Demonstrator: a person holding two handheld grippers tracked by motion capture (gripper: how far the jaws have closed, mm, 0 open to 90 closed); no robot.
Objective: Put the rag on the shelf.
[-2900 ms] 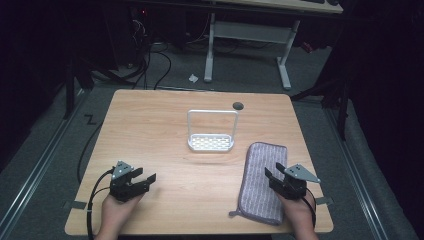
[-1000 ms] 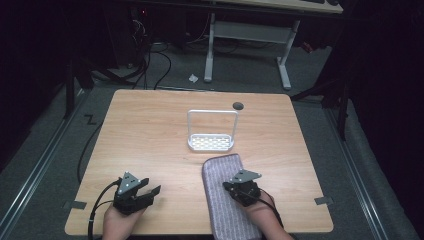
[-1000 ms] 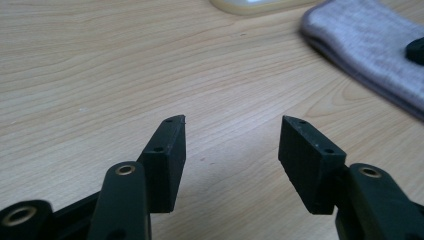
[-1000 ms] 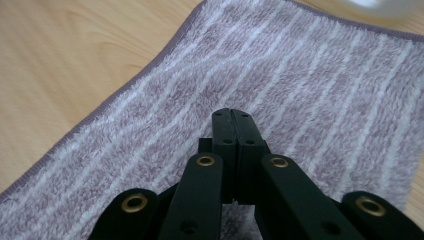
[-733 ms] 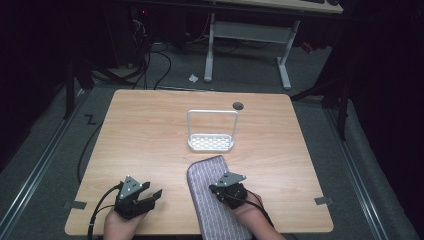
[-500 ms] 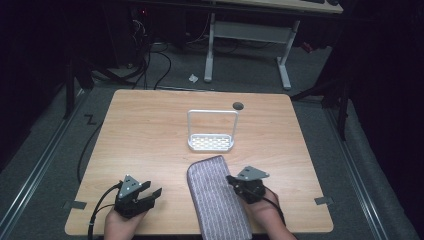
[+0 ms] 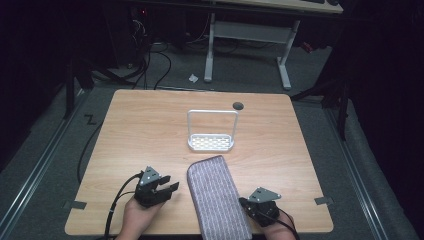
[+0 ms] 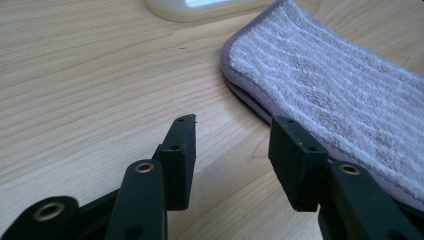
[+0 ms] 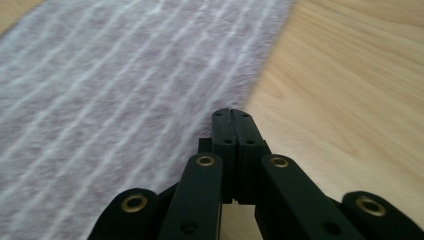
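Closest to the near edge of the table [image 7: 125, 130], the person's two hands rest on the wood with a gripper in each. The right gripper [image 7: 246, 204] sits just beside the right-hand long edge of the folded towel [image 7: 217, 200], its jaws pressed flat together with nothing between them; in the right gripper view [image 9: 231, 116] the tips lie right at the towel's [image 9: 125, 100] fuzzy border. The left gripper [image 7: 167, 189] lies near the towel's other long side, jaws spread and just now narrowing, with only bare wood in the gap (the left gripper view [image 8: 232, 137] shows the towel's [image 8: 340, 95] hem just beside one jaw). The towel, purple-grey with pale stripes, runs from the near edge away toward the middle. Just beyond its far end stands a small white rack [image 7: 211, 142] with a tall wire handle.
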